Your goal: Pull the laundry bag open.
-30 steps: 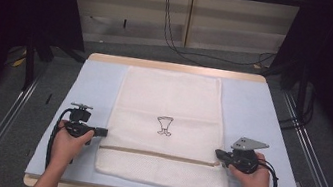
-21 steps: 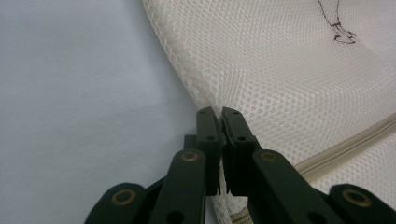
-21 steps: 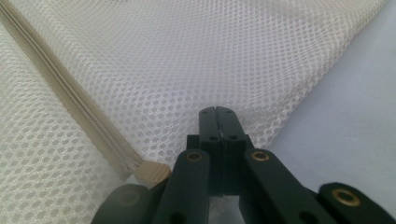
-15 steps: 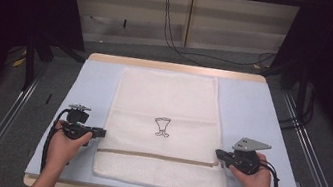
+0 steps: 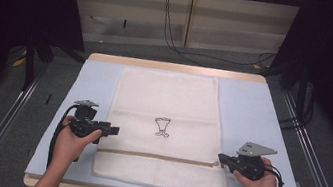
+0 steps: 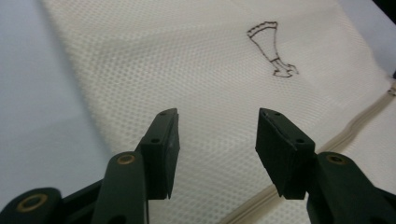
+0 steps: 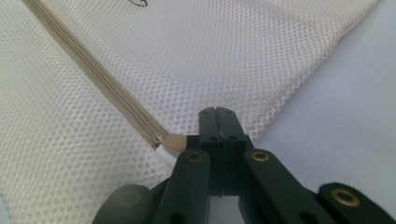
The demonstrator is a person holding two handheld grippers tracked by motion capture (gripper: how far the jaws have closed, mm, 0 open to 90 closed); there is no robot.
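**Cream mesh bag flat on a pale blue table, a gripper at each side edge**

The table (image 5: pixel 257 113) has a pale blue top with a wooden rim showing along its upper and lower edges in the high view. It stands on a grey floor, with metal rails running down the lower left and lower right of the frame, dark curtains in the upper corners, and black cables hanging down a light wall at top centre.

A cream mesh bag (image 5: pixel 168 104) lies flat in the middle of the table, its long axis running from the top of the frame to the bottom. A small dark outline drawing (image 5: pixel 163 126) sits near its centre. A beige zipper (image 5: pixel 159 157) crosses the bag from side to side in its lower part. Whether anything is inside the bag cannot be told.

The left gripper (image 5: pixel 110 129), held in the left hand (image 5: pixel 73 142), is at the bag's left edge in the lower left; in the left gripper view its jaws stand wide apart above the mesh, holding nothing.

The right gripper (image 5: pixel 221 159), in the right hand (image 5: pixel 259 181), is at the bag's right edge in the lower right. In the right gripper view its jaws are pressed together right at the zipper's end tab (image 7: pixel 173 140); whether they pinch fabric cannot be told
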